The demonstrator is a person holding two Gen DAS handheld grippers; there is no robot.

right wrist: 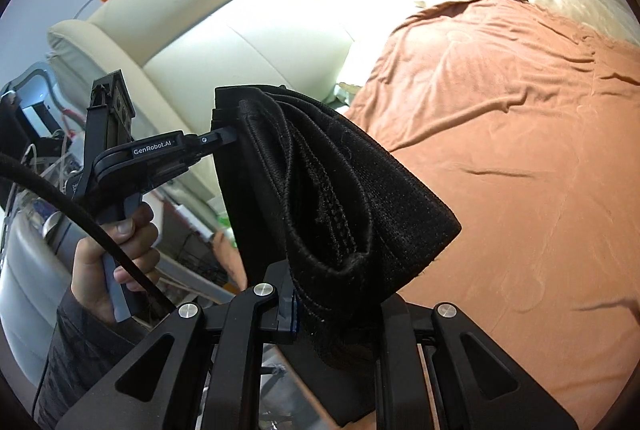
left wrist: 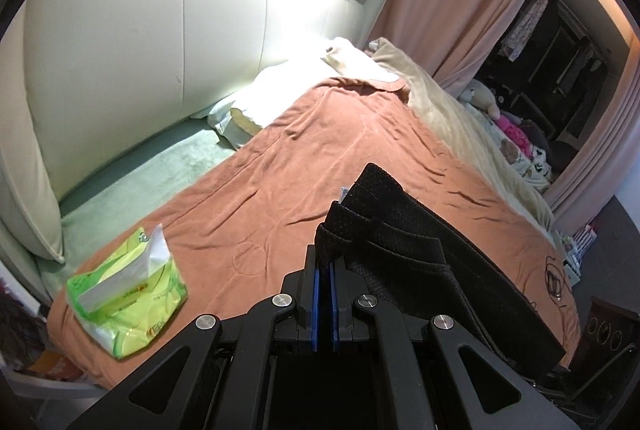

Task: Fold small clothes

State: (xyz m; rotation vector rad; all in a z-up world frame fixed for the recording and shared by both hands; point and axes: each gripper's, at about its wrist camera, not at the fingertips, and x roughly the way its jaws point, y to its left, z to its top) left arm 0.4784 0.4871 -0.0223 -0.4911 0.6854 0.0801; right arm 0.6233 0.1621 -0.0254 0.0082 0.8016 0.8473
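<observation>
While both grippers, left [left wrist: 323, 262] and right [right wrist: 332, 306], hold the folded cloth [right wrist: 320, 190] aloft with jaws clamped, the next step is likely lowering it flat onto the bed [right wrist: 520, 150] toward 2 o'clock.

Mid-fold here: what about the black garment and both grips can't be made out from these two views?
- Right gripper fingertips: right wrist view, buried in the black garment.
- Garment type and lower hem: both views, bunched folds, frame edge.
- Left gripper pinch depth: left wrist view, cloth covers the tips.
</observation>
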